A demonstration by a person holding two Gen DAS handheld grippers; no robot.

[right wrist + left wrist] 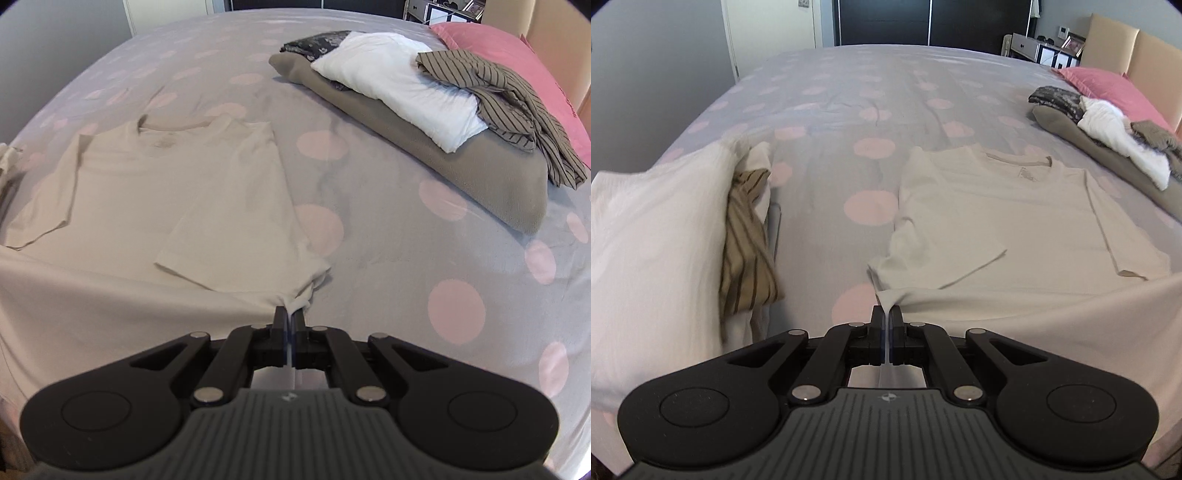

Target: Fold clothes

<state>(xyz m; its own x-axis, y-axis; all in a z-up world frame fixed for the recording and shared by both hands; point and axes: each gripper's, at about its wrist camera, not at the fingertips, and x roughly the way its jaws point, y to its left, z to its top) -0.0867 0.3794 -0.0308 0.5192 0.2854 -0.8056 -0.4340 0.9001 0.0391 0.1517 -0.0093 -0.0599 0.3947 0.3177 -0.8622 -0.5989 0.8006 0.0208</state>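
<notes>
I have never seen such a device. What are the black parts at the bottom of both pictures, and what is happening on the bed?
They are two hand-held grippers; a person carries one in each hand, and a camera on each looks forward along its jaws. One picture is from the left gripper, the other from the right gripper. Both have jaws shut on the lower edge of a beige T-shirt, sleeves folded inward, on a dotted bed cover. An unfolded clothes pile lies near a pink pillow.
</notes>
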